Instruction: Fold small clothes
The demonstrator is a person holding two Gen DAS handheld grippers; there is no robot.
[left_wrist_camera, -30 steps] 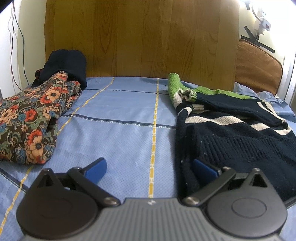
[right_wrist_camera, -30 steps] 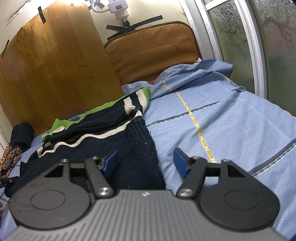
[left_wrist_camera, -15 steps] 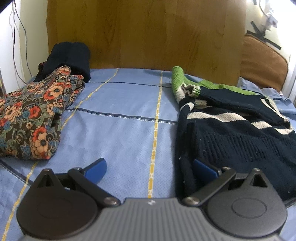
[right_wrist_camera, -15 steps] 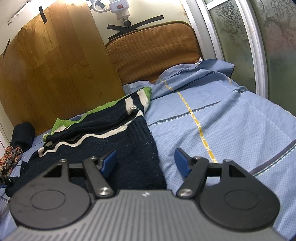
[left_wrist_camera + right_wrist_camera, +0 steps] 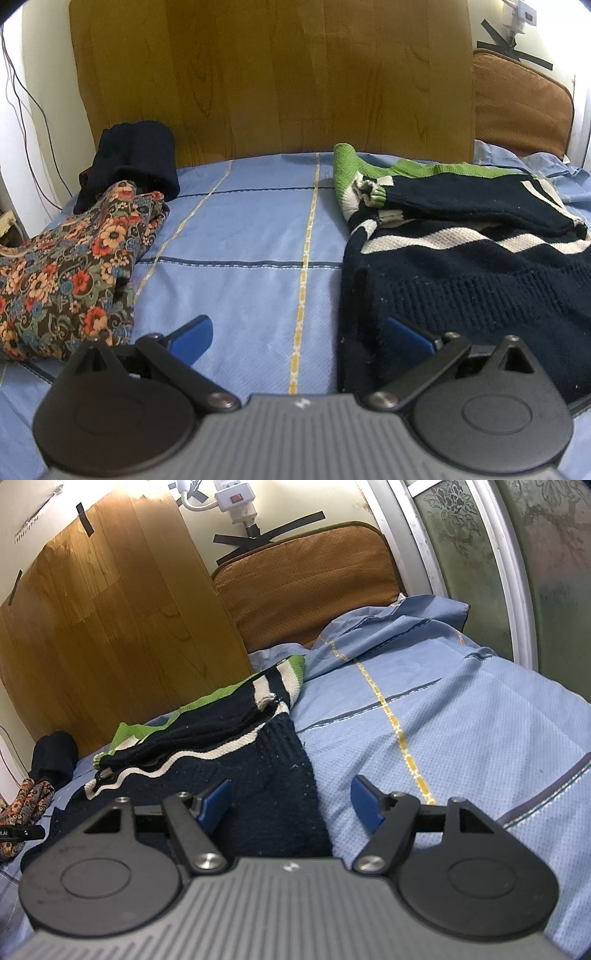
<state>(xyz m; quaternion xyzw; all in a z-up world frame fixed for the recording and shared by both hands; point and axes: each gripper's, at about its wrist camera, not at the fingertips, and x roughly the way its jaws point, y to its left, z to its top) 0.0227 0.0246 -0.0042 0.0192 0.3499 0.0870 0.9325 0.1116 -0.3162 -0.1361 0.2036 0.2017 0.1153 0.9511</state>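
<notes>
Navy sweater [image 5: 236,771] folded | right gripper [image 5: 291,805] fingers just widened, low over hem

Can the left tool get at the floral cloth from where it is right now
Probably yes. The left tool is open and holds nothing, and the floral cloth lies just beside its left finger on the sheet, with nothing between. The sweater lies on the other side.

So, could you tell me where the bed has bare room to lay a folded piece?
Bare sheet lies between the floral cloth and the sweater, and again right of the sweater toward the window. The left edge is crowded.
</notes>
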